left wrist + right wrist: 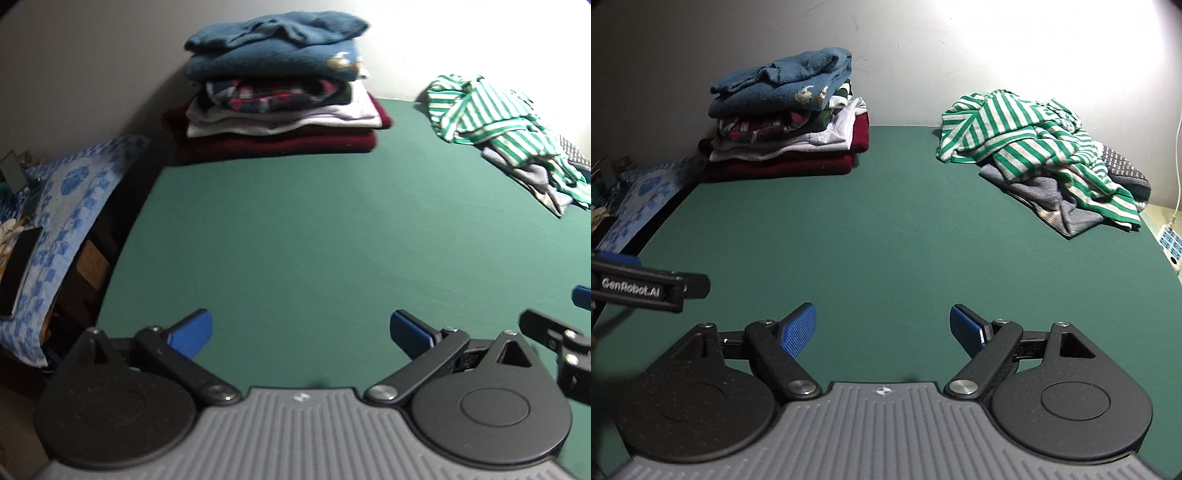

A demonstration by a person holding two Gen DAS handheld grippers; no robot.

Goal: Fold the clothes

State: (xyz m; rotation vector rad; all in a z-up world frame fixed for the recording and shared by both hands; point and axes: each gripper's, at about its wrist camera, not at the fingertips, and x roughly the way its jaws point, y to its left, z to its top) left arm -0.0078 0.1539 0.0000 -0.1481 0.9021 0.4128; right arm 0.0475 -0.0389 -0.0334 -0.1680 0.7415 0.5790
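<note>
On the green surface (871, 229), folded clothes (786, 122) are stacked at eleven o'clock and the unfolded striped heap (1034, 155) waits at one o'clock, leaving the middle free for folding; left gripper (301, 332) and right gripper (882, 328) hover wide, empty.

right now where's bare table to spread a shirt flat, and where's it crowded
The green table is bare between the folded stack at the back left and the unfolded striped heap at the back right, down to both open grippers, left gripper and right gripper. Only those back corners are crowded.

"GenRobot.AI" on the left tongs (646, 286)
</note>
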